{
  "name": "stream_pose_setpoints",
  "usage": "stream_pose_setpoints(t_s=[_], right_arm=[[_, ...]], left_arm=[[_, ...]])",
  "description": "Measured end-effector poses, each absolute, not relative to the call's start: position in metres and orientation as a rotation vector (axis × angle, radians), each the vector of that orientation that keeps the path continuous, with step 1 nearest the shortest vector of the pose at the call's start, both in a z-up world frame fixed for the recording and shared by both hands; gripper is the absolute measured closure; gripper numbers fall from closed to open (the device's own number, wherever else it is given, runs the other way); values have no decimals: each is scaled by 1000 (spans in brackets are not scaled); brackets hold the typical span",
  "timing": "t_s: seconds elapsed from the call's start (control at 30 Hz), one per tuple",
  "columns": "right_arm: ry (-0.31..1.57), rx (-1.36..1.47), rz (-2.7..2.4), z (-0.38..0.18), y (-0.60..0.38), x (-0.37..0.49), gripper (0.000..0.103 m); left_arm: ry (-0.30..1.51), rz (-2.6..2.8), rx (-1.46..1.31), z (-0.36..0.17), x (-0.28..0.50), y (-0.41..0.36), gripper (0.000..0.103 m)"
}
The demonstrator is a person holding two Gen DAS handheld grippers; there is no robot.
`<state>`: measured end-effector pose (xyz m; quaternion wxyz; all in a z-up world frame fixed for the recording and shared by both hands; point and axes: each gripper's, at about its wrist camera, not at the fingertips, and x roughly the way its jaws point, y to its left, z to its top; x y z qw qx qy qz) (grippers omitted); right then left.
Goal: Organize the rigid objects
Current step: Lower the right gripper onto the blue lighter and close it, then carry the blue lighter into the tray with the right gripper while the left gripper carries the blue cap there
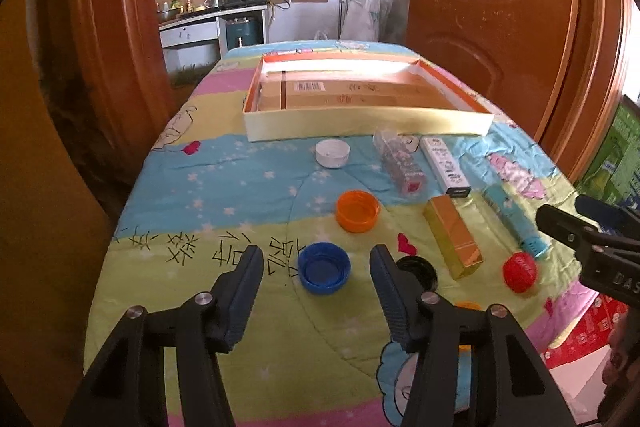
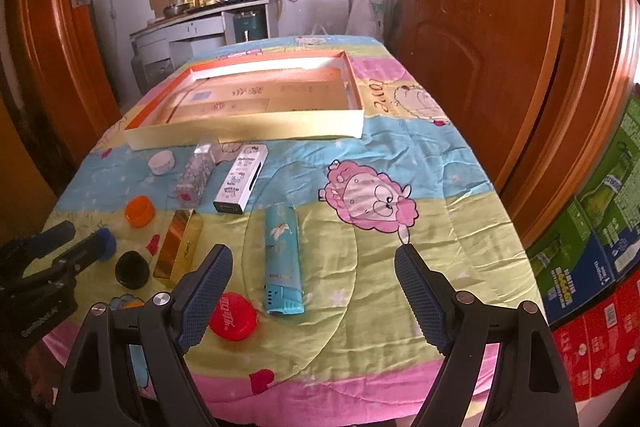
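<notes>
My left gripper [image 1: 316, 267] is open, its fingers on either side of a blue bottle cap [image 1: 324, 268] on the quilted table. An orange cap [image 1: 357, 211], white cap [image 1: 332, 153], black cap [image 1: 418, 269], red cap [image 1: 520, 271], gold box [image 1: 452, 236], clear patterned box [image 1: 398, 161], white box [image 1: 445, 165] and teal lighter [image 1: 512, 219] lie beyond. My right gripper [image 2: 314, 279] is open and empty above the teal lighter [image 2: 282, 259], with the red cap [image 2: 233, 315] by its left finger. An open shallow box [image 1: 368, 125] [image 2: 248, 137] sits at the far end.
The table is covered by a colourful cartoon quilt [image 2: 400, 267]. Orange wooden doors [image 1: 492, 19] flank it. Green and red cartons [image 2: 592, 259] stand at the right of the table. A kitchen counter [image 1: 208, 15] lies beyond. A second orange cap [image 1: 466, 305] peeks out behind my left gripper's finger.
</notes>
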<state>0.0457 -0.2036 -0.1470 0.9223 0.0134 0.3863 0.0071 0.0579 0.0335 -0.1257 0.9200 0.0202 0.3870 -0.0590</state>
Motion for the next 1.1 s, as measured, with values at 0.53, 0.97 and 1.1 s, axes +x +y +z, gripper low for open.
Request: stream_pose_setpoints(t_s=[0.53,0.97,1.1], right_arm=[[868,-1,39,-161,-199,70,24],[917,-69,102,-167,-184,78,80],[901,-38,115,-156,-189,78,80]], left_arm=[[859,-82,61,-143,67,42,66],[851,-86,88,-136,61,36,73],[825,-94,73,-121,64,37,73]])
